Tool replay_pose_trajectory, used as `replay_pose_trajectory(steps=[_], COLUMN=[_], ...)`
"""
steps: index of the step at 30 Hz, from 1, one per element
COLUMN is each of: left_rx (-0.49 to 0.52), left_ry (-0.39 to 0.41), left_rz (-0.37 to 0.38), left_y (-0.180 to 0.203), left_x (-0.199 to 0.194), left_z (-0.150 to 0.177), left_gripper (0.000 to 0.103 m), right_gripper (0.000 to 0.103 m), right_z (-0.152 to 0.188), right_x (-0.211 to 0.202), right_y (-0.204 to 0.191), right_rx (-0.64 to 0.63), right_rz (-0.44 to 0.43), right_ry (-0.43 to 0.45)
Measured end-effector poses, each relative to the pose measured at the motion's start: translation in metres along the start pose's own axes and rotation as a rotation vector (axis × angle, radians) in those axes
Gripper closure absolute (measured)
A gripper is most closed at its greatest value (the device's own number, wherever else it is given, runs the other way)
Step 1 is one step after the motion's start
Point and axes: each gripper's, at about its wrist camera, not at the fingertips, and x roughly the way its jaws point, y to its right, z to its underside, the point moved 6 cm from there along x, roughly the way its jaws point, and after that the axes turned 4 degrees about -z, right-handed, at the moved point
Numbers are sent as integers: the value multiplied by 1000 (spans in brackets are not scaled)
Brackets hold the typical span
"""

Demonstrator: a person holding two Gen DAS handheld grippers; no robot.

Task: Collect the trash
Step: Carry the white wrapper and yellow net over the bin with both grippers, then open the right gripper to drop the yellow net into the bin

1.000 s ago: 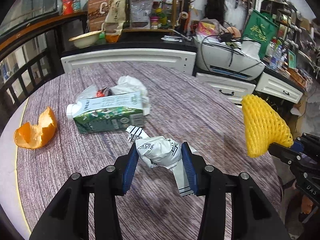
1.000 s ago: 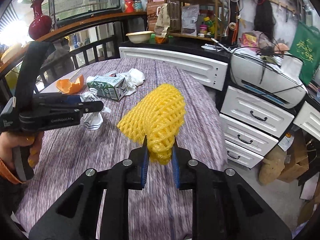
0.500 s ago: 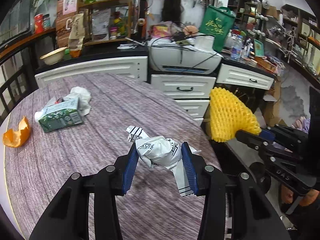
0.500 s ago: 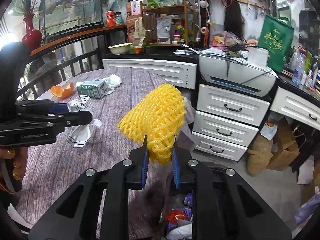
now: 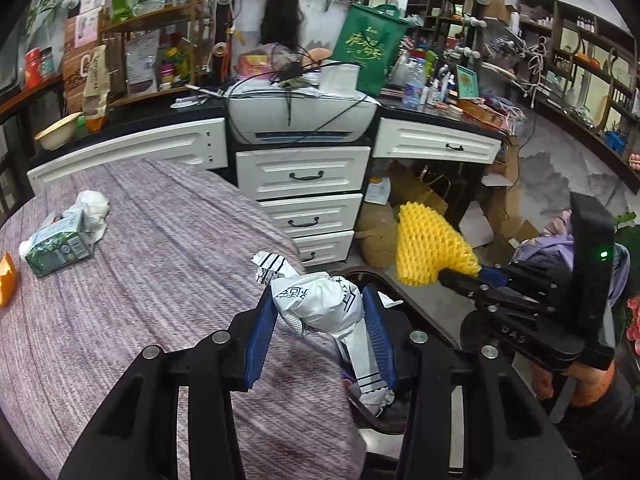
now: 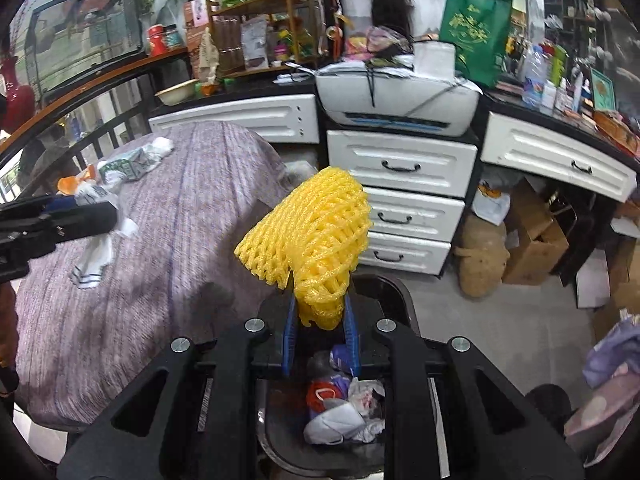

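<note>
Your left gripper [image 5: 320, 334] has its blue-padded fingers [image 5: 260, 332] closed on a crumpled white plastic wrapper with black print [image 5: 320, 308], its striped tail hanging down between them; it sits over the edge of the round desk with the purple-grey woven cloth [image 5: 140, 280], right where the black trash bin [image 6: 396, 292] begins. Your right gripper [image 6: 320, 332] has its fingers narrow, pinching the lower end of a yellow foam fruit net [image 6: 316, 232], which stands up above them; this one is directly above the bin, where a white face mask [image 6: 334, 420] and other crumpled trash already lie. On the far side of the desk you have a green and white drink carton [image 5: 56, 246] on its side, touching a white crumpled tissue [image 5: 94, 204], with a piece of orange peel [image 5: 7, 284] at the left edge. White drawers [image 5: 308, 200] stand behind the bin.
</note>
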Motion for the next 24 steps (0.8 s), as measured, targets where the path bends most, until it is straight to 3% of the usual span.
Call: replay_pose_trajectory(steps=[7, 16, 23, 24], left_rx=[31, 69, 82, 83], left_ry=[-6, -33, -56, -60], left_rz=[42, 88, 114, 117], left_y=[29, 61, 76, 78], left_x=[6, 17, 28, 28], left_z=[0, 6, 9, 10], left_gripper=[59, 59, 59, 59], right_gripper=[82, 82, 81, 76], right_z=[32, 89, 116, 117], right_x=[21, 81, 99, 99], right_y=[28, 49, 61, 62], right_rx=[61, 141, 208, 216], right_rz=[34, 49, 58, 64], right_ry=[-84, -306, -367, -370])
